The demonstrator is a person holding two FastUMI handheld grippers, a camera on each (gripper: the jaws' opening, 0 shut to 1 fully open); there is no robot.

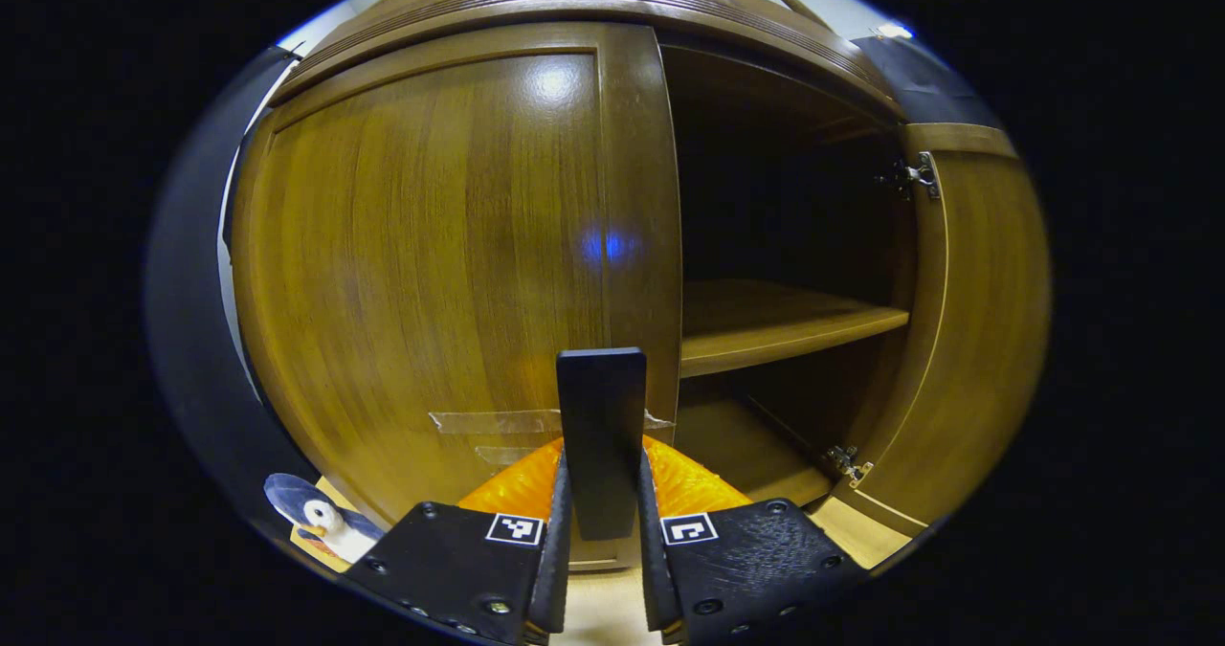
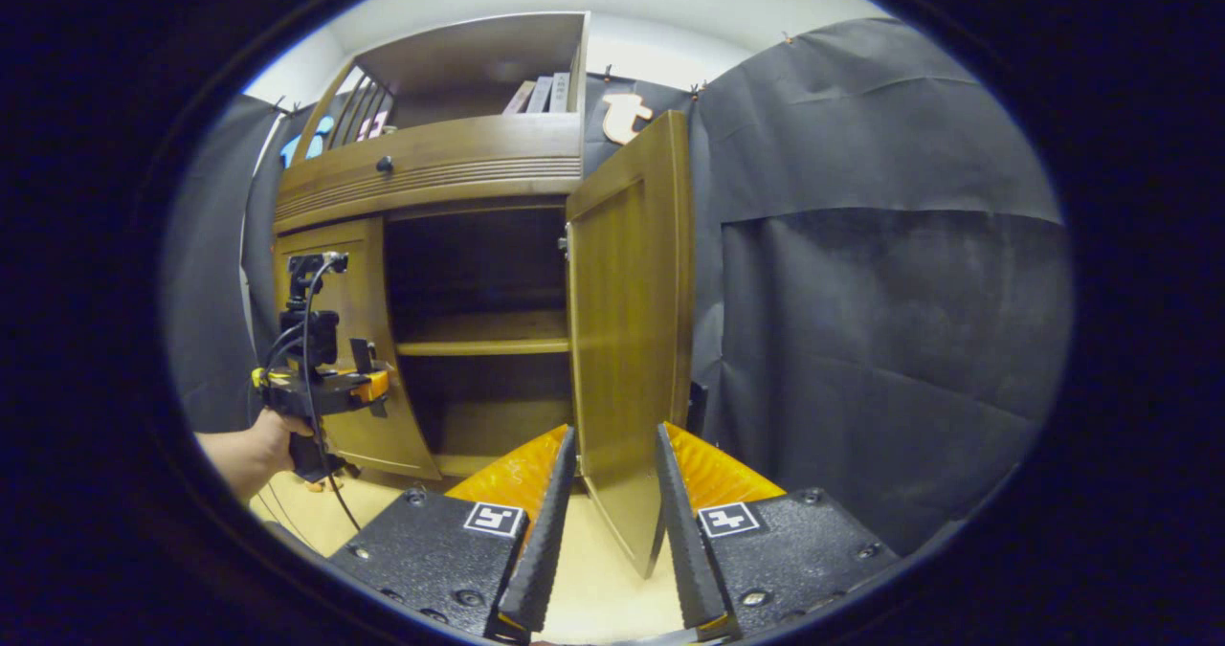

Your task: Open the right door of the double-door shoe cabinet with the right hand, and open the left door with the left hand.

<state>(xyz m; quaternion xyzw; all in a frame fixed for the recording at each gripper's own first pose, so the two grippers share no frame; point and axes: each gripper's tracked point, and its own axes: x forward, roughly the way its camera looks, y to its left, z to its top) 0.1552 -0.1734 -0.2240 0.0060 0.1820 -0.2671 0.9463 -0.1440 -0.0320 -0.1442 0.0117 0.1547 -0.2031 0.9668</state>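
Note:
The shoe cabinet's left door (image 1: 431,244) faces me in the left gripper view and looks closed. Its upright black handle (image 1: 601,407) stands between my left gripper's (image 1: 603,469) fingers, which press on it from both sides. The right door (image 1: 976,321) is swung wide open. In the right gripper view that right door (image 2: 627,340) stands edge-on, with its lower corner between the spread fingers of my open right gripper (image 2: 612,445); a gap shows on the left side. Farther left there, a hand (image 2: 254,455) holds the left gripper (image 2: 368,373) against the left door (image 2: 330,359).
Inside the open half are a wooden shelf (image 1: 775,325) and a dark, bare interior. A drawer with a small knob (image 2: 384,164) runs above the doors, with books (image 2: 541,96) on top. Black cloth wall (image 2: 861,321) hangs close behind the right door. A small white and blue object (image 1: 321,517) lies at the floor's left.

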